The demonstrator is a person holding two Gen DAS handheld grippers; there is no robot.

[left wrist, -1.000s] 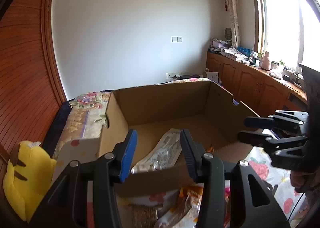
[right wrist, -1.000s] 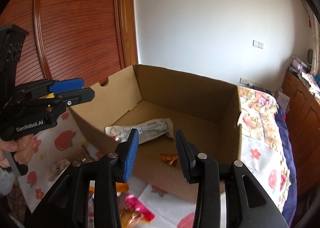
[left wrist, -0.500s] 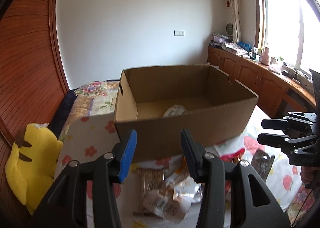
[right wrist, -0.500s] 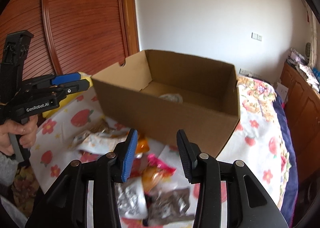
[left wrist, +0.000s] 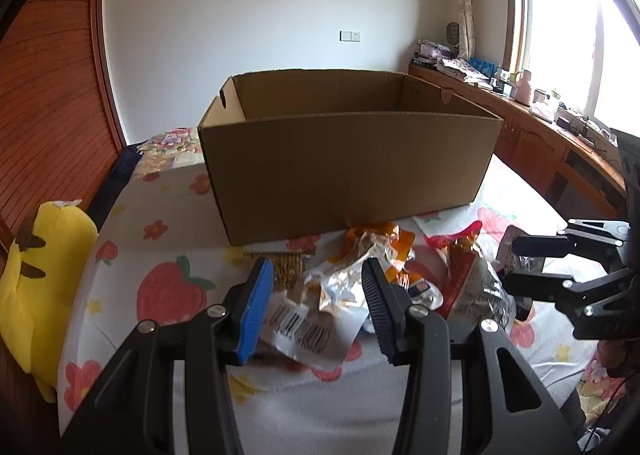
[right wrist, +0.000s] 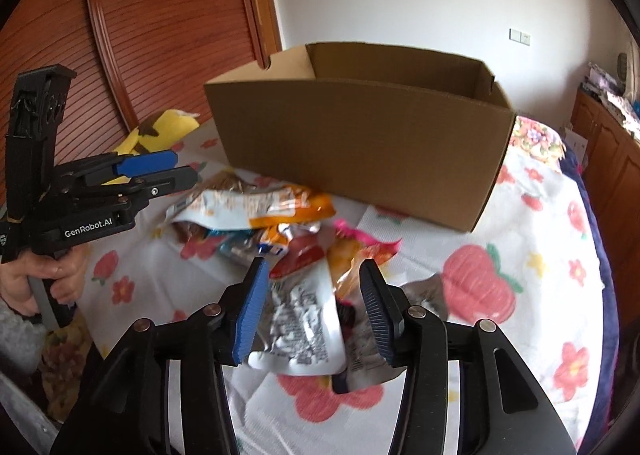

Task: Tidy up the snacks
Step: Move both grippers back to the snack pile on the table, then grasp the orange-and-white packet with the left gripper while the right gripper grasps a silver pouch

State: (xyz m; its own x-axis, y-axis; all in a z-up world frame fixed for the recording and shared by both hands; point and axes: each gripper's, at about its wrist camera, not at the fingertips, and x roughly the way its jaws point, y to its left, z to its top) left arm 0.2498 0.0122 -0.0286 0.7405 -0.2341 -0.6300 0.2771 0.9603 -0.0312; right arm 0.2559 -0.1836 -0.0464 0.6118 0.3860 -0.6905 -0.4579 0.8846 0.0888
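An open brown cardboard box (left wrist: 348, 171) stands on the flowered bed cover; it also shows in the right wrist view (right wrist: 360, 143). A heap of snack packets lies in front of it. My left gripper (left wrist: 318, 307) is open and empty, low over a silver packet with a barcode (left wrist: 308, 325). My right gripper (right wrist: 310, 309) is open and empty over a white and silver packet (right wrist: 304, 323). An orange and white packet (right wrist: 260, 205) lies nearer the box. The box's inside is hidden from both views.
A yellow plush toy (left wrist: 44, 279) lies at the bed's left edge. A wooden sliding door (right wrist: 168, 23) is to the left. Wooden cabinets (left wrist: 540, 135) with clutter run under the window on the right. The strawberry-print cover (right wrist: 480, 279) lies around the heap.
Both grippers have pulled back from over the box and come down low above the snack heap in front of it. Both stayed open and empty.
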